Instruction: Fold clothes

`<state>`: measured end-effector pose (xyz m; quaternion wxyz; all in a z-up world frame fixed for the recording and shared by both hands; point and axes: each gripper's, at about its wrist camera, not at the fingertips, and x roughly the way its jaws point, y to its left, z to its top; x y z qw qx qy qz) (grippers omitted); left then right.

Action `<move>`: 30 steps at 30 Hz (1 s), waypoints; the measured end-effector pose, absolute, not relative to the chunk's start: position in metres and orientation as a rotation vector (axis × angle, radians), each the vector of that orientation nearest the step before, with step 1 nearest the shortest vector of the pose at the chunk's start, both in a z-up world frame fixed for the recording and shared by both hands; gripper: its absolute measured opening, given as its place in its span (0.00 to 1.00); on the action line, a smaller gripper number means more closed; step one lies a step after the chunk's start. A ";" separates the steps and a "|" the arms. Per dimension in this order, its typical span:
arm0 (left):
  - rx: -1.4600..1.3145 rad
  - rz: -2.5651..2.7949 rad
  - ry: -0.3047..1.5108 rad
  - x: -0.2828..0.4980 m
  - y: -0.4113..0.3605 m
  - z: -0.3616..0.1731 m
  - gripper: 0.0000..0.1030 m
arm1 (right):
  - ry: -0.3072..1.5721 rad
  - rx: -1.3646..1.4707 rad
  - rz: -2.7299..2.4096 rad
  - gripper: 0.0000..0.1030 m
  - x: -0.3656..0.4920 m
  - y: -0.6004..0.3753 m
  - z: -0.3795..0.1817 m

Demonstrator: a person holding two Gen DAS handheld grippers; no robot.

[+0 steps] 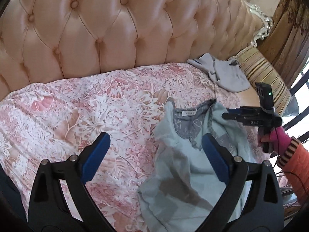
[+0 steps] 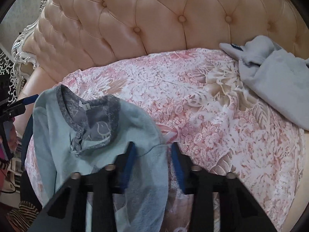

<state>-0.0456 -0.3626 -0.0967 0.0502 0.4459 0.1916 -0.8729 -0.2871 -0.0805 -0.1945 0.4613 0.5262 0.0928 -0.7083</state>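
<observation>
Light blue fleece top [image 1: 179, 154] lies rumpled on the bed [image 1: 77, 106], grey patterned collar [image 2: 92, 119] toward the tufted headboard [image 1: 115, 29]; not folded as it lies. A second grey garment [image 2: 274, 81] sits crumpled well apart, near the headboard. Left gripper [image 1: 156, 141] spread wide, nothing between the jaws. Right gripper [image 2: 152, 150] partly open at the top's shoulder seam; whether it pinches cloth, cannot tell. Fabric looks soft, light, limp: will sag and bunch. Best held at shoulder seams or hem corners.
</observation>
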 end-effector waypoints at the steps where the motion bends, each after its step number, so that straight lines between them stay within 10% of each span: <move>1: 1.364 -2.651 0.565 -0.046 -0.360 -0.098 0.94 | 0.227 1.302 -1.743 0.12 -0.288 -0.080 -0.196; 16: 1.257 -2.583 0.410 -0.048 -0.315 -0.096 0.92 | 0.271 1.138 -1.827 0.11 -0.257 -0.079 -0.150; 19: 1.309 -2.545 0.489 -0.054 -0.313 -0.109 0.27 | 0.247 1.139 -1.836 0.11 -0.258 -0.075 -0.150; 24: 1.305 -2.482 0.552 -0.049 -0.318 -0.123 0.05 | 0.216 1.137 -1.850 0.11 -0.254 -0.067 -0.148; 30: 1.264 -2.494 0.619 -0.032 -0.320 -0.116 0.04 | 0.194 1.115 -1.901 0.11 -0.248 -0.056 -0.138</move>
